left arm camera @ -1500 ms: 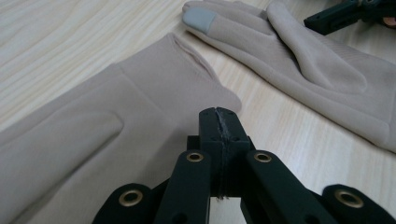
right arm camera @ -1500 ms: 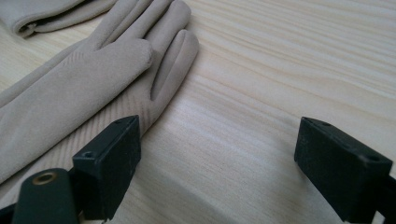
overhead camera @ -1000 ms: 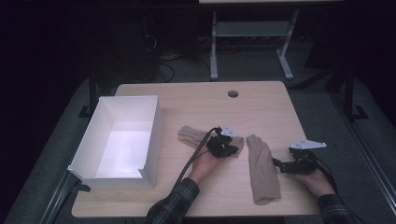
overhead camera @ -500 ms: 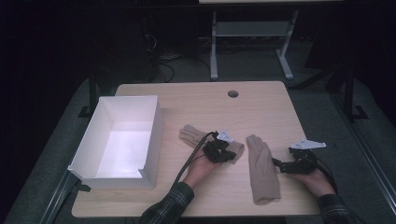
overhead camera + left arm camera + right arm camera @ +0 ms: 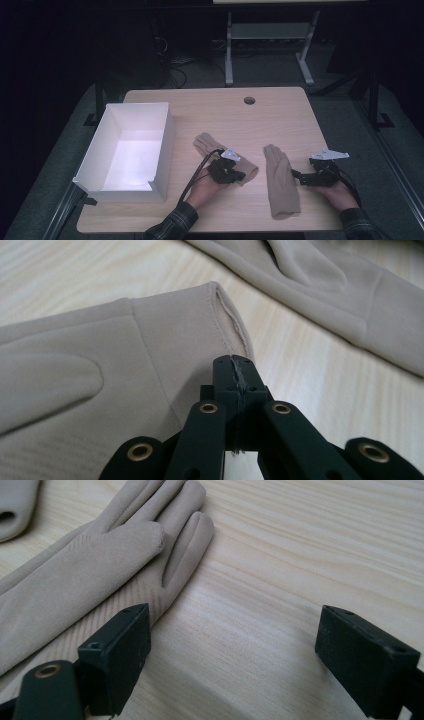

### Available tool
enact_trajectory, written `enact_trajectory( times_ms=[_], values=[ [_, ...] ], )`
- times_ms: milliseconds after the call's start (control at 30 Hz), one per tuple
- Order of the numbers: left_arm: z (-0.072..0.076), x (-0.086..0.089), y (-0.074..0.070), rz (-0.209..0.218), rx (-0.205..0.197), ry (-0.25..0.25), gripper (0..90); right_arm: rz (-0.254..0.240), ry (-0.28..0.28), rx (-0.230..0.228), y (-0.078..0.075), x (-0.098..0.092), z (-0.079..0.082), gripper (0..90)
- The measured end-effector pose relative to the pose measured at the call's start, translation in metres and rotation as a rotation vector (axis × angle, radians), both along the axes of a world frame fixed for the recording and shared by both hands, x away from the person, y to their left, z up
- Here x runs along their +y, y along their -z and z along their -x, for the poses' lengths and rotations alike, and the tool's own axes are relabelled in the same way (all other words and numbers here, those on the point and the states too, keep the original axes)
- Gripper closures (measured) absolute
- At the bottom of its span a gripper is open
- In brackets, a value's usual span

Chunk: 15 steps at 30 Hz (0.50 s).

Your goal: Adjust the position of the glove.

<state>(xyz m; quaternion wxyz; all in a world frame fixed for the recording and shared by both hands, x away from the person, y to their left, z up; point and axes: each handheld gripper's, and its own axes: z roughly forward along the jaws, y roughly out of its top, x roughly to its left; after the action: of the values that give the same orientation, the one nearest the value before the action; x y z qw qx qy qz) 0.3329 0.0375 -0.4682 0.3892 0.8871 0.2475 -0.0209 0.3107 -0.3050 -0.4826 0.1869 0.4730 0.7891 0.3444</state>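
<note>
Two beige gloves lie on the wooden table (image 5: 280,125). The left glove (image 5: 205,145) (image 5: 100,365) lies slantwise, fingers toward the white box. My left gripper (image 5: 242,175) (image 5: 235,365) rests over its cuff end, jaws shut on the corner of the cuff hem. The right glove (image 5: 280,185) (image 5: 85,570) lies lengthwise, fingers pointing away from the person. My right gripper (image 5: 297,176) (image 5: 235,645) sits just right of it, open, with bare table between the jaws and one jaw beside the glove's edge. The right glove (image 5: 325,285) also shows beyond the left jaws.
An open white box (image 5: 167,145) stands at the table's left side, close to the left glove's fingertips. A round cable hole (image 5: 249,100) is near the far edge. A metal frame (image 5: 230,45) stands on the dark floor beyond the table.
The left hand and gripper have slid a little toward the near edge and to the left, and the left glove's cuff end seems to have come with them. The right hand has kept still.
</note>
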Motion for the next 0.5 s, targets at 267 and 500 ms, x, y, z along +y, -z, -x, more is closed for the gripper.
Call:
enact_trajectory(
  times_ms=[267,500],
  values=[
    [0.018,0.025,-0.004,-0.036,-0.005,0.005,89.7,0.0,0.0,0.0,0.0,0.0,0.0,14.2],
    [0.034,0.049,-0.007,-0.07,-0.013,0.0,89.7,0.0,0.0,0.0,0.0,0.0,0.0,14.2]
  ],
)
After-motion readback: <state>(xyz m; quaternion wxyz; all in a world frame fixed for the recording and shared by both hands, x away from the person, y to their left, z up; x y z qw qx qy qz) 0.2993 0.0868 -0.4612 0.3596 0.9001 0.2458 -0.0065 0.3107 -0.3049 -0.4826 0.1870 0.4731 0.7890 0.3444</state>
